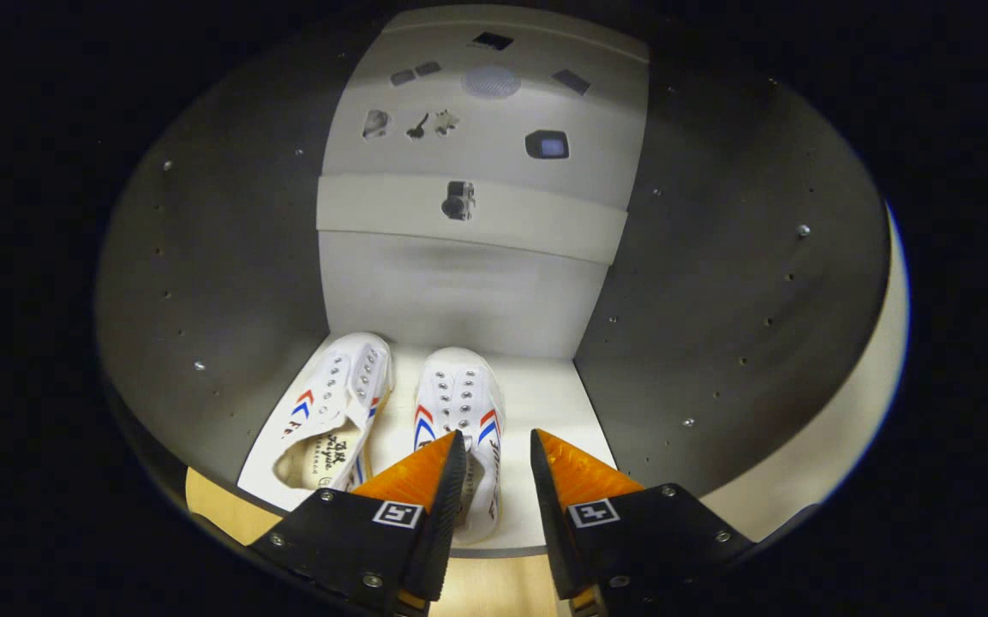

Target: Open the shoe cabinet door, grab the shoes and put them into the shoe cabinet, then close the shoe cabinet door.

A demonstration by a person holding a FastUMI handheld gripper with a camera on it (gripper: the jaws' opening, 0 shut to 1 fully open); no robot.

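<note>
You are looking straight into the open shoe cabinet [228, 283], with its dark side walls to either hand and a pale back panel ahead. Two white canvas shoes sit side by side on the cabinet's pale bottom shelf [558, 403], toes pointing to the back. The left shoe [322, 420] carries red and blue chevron stripes on its side, a dark letter "F" below them, and dark script printed on the insole that is too small to read. The right shoe [459, 411] bears the same red and blue stripes on both sides of the lacing, with dark lettering down its side that cannot be made out. Your gripper [498, 446] stands with its fingers a narrow way apart; the heel part of the right shoe lies in the gap and partly behind the left finger. Whether either finger presses on the shoe cannot be told. Each finger mount carries a small square black-and-white marker.
</note>
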